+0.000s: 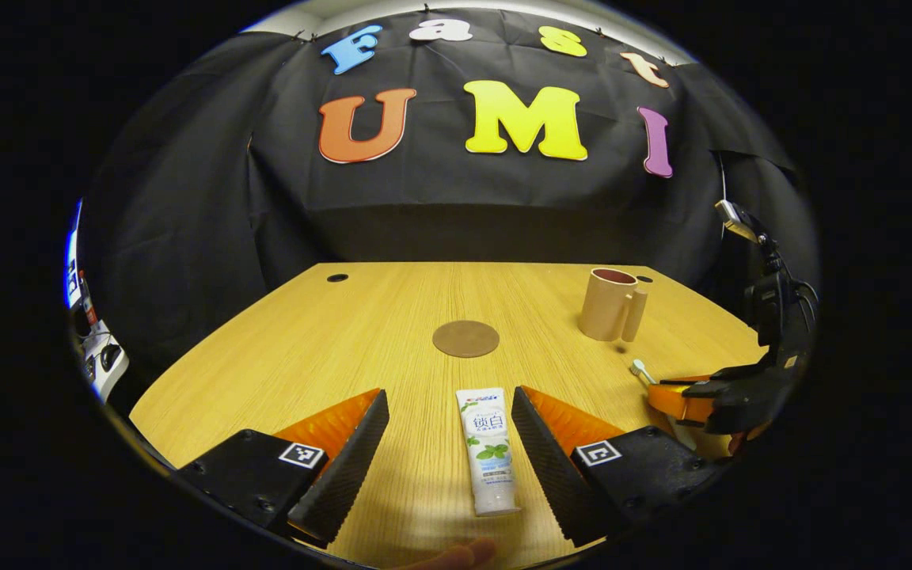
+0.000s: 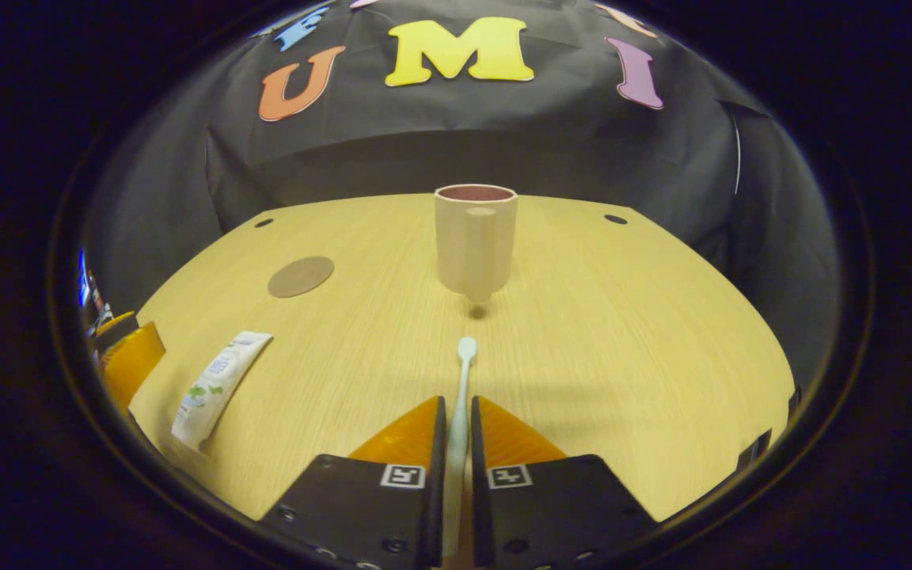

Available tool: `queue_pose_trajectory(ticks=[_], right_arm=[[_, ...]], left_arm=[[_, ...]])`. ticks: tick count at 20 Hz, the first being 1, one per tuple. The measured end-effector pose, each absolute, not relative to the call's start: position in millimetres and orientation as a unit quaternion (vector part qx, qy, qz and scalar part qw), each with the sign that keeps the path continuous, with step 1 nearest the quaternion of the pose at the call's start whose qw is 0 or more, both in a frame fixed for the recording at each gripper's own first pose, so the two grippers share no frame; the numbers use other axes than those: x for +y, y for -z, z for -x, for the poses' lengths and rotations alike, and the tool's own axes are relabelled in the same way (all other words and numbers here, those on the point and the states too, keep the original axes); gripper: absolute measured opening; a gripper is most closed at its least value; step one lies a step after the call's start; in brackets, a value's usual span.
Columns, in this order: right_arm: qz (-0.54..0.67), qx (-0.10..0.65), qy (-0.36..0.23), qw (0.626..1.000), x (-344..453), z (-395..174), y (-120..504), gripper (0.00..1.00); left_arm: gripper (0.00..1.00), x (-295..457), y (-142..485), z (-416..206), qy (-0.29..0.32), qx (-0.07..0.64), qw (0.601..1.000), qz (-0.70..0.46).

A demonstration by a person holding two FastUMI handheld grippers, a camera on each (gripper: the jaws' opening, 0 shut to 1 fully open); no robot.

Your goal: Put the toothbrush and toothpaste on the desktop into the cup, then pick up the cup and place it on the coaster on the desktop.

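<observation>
A white toothpaste tube (image 1: 488, 450) lies flat on the wooden desk between the spread fingers of my open left gripper (image 1: 451, 435), nearer the right finger. In the right gripper view the tube (image 2: 218, 385) lies at the far left. My right gripper (image 2: 457, 437) is shut on the white toothbrush (image 2: 460, 396), whose head points at the beige cup (image 2: 476, 242) standing upright ahead, handle facing me. In the left gripper view the right gripper (image 1: 709, 396) is at the right with the toothbrush head (image 1: 640, 368) poking out, in front of the cup (image 1: 611, 304). The round brown coaster (image 1: 465, 339) lies mid-desk.
The desk (image 1: 329, 340) has small cable holes near its far corners. Black cloth walls close in behind and at both sides. A fingertip (image 1: 456, 554) shows at the bottom edge of the left gripper view. Some equipment (image 1: 96, 348) stands off the desk's left side.
</observation>
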State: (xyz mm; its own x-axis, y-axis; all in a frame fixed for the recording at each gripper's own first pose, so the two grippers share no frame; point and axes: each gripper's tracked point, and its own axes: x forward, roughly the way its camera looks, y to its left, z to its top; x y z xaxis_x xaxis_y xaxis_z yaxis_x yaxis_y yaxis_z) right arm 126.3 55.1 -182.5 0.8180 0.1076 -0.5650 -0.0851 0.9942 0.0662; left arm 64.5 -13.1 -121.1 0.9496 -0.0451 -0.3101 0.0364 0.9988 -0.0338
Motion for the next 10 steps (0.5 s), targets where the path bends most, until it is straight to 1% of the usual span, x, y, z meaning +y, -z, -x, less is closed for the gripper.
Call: queue_pose_trajectory(ticks=[1,5,6,8,9,10], right_arm=[[-0.018,0.301,-0.056,0.952,53.8,-125.4,182.6,0.04],[-0.031,0.290,-0.071,0.954,53.0,-126.9,180.2,0.04],[-0.025,0.282,-0.070,0.957,52.0,-127.8,180.2,0.00],[-0.017,0.274,-0.074,0.959,53.9,-125.8,178.9,0.00],[-0.021,0.273,-0.080,0.958,55.7,-124.5,177.6,0.00],[-0.024,0.271,-0.084,0.959,56.4,-122.7,175.4,0.00]], left_arm=[[1.00,-13.6,122.9,-65.5,0.021,0.165,0.986,0.017],[0.99,-19.4,143.0,-66.7,0.028,0.215,0.976,0.027],[0.99,-23.1,147.4,-66.6,0.034,0.229,0.972,0.030],[0.98,-34.0,159.0,-64.1,0.051,0.261,0.964,0.029],[0.96,-38.2,163.9,-65.8,0.058,0.273,0.960,0.023],[0.92,-41.0,168.8,-67.5,0.061,0.283,0.957,0.017]])
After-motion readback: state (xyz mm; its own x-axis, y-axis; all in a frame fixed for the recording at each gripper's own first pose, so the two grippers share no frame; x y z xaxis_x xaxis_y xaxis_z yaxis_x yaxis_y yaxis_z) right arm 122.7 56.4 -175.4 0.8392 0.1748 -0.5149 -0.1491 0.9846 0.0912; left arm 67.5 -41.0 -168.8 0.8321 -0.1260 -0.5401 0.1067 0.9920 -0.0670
